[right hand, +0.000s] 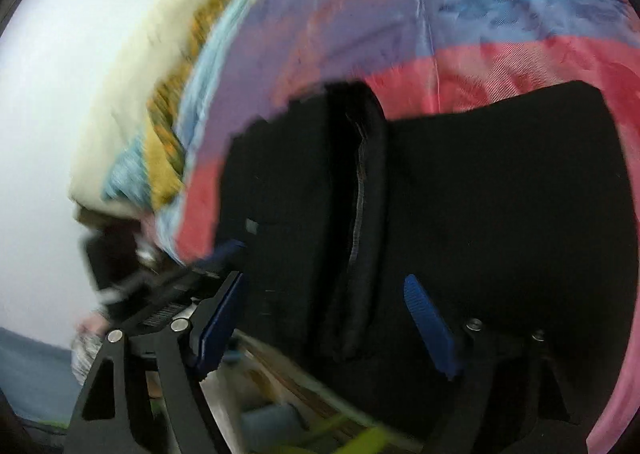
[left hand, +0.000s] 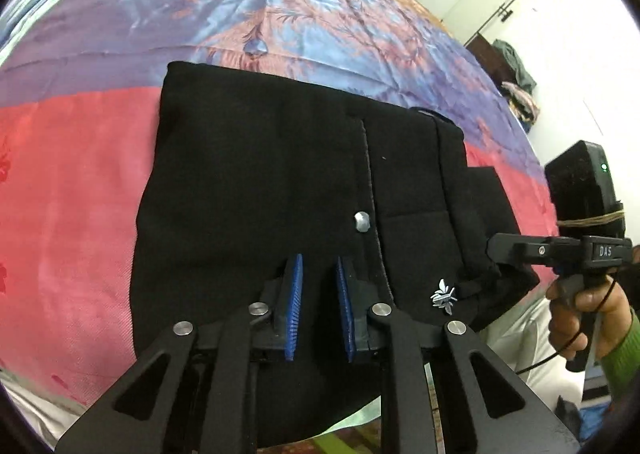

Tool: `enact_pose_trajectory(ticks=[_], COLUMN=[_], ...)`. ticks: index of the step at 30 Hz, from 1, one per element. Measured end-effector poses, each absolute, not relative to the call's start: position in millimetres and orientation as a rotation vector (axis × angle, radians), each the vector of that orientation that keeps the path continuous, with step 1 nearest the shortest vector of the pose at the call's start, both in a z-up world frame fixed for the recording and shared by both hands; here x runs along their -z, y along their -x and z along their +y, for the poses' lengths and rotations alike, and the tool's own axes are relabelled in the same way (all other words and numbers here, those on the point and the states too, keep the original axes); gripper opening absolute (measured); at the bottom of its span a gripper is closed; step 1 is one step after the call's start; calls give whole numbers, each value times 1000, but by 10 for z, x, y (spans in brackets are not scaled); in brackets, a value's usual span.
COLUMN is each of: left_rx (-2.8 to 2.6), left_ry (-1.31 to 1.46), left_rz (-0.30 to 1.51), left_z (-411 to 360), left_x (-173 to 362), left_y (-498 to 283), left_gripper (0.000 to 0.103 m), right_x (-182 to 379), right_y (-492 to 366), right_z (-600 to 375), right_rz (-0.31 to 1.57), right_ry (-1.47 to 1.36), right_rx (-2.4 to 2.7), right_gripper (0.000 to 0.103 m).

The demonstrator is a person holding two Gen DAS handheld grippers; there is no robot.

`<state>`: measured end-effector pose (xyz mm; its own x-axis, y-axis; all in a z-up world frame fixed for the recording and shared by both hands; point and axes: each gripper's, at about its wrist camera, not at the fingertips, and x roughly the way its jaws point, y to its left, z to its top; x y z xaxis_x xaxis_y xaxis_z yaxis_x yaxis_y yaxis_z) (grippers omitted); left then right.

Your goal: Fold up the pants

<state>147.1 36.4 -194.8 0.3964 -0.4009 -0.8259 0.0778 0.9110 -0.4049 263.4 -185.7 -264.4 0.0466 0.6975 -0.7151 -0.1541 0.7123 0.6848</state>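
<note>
The black fabric pants [left hand: 260, 182] are lying folded into a chunky rectangle on a shiny satin bedspread [left hand: 72, 182] with red, purple and blue flowery bands, close to the near edge of the bed. A silver round button [left hand: 362, 222] and a little silver leaf-shaped charm [left hand: 443, 296] are showing on the top layer, next to a grey stitched seam.

The left gripper [left hand: 318, 266] is hovering right over the near part of the pants, its blue ribbed pads [left hand: 294, 306] sitting slightly apart with nothing pinched between them, just black cloth showing underneath.

The right gripper [right hand: 324, 306] is coming in from the side, and in its own blurry view the blue-padded fingers [right hand: 430, 328] are spread wide over the pants' thick folded edge, gripping nothing. From the left wrist view, the person's right hand [left hand: 580, 310] in a green sleeve is wrapping around that gripper's handle, its tip just at the pants' edge.
</note>
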Motion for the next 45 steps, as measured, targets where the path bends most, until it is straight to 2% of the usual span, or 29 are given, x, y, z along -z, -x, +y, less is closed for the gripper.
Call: enact_pose_trajectory(ticks=[6,7,8,9,11,13,14,15,17,18,21,25,34,37,39,41,45], left_rx=[309,309,311,318,330,340,337,320,298,293,291,286,341,334,329,326,304], left_ry=[319,325,334,352,413,459,449,426,396,388,391,384,299,228,195,173,90], left_rz=[1104,1104,1109,1126,1147,1091,1046,1005,946,918,893,926,1036,1079,1087,1066,1013], left_z=[237,233,242,264,340,469,534,585,657,696,742,659,139,-37,-112,-147,-303], left_x=[2009,2011,1998,1973,1841,1568,1385,1222,995,890,785,920,1346,1476,1496,1459,1397], left_y=[-1546,-1555,-1553,-1562,-1587,-1573,-1555,-1532,-1491,-1464,-1412,-1420,-1453,-1466,-1436,-1383,-1275], left_gripper=[18,18,21,27,30,34,42,53,64,65,65,65,65,65,65,65,67], right_x=[2774,2799,2795,2765,2630,2406,2302,2188,1938,1845,1689,1656,2461,2630,2561,2347,1662], right_y=[-2732,-2733,-2724,-2703,-2626,-2590,-2601,-2594,-2565,-2553,-2491,-2415,-2211,-2244,-2250,-2222,-2002], right_z=[-1605,-1580,-1547,-1516,-1439,-1458,-1523,-1572,-1680,-1744,-2013,-2512,-3309,-3304,-3310,-3283,-2936], right_rz=[1433,1433,1425,1412,1350,1278,1243,1206,1136,1116,1084,1084,1208,1210,1207,1191,1029], right_ry=[-552,-527,-486,-444,-389,-450,-500,-534,-546,-552,-573,-565,-607,-575,-575,-440,-121], right_rx=[-800,-782,-749,-720,-725,-758,-772,-786,-799,-799,-781,-723,-487,-445,-437,-376,-417], right_gripper=[73,62,45,34,24,21,20,20,19,19,19,19,19,26,35,51,52])
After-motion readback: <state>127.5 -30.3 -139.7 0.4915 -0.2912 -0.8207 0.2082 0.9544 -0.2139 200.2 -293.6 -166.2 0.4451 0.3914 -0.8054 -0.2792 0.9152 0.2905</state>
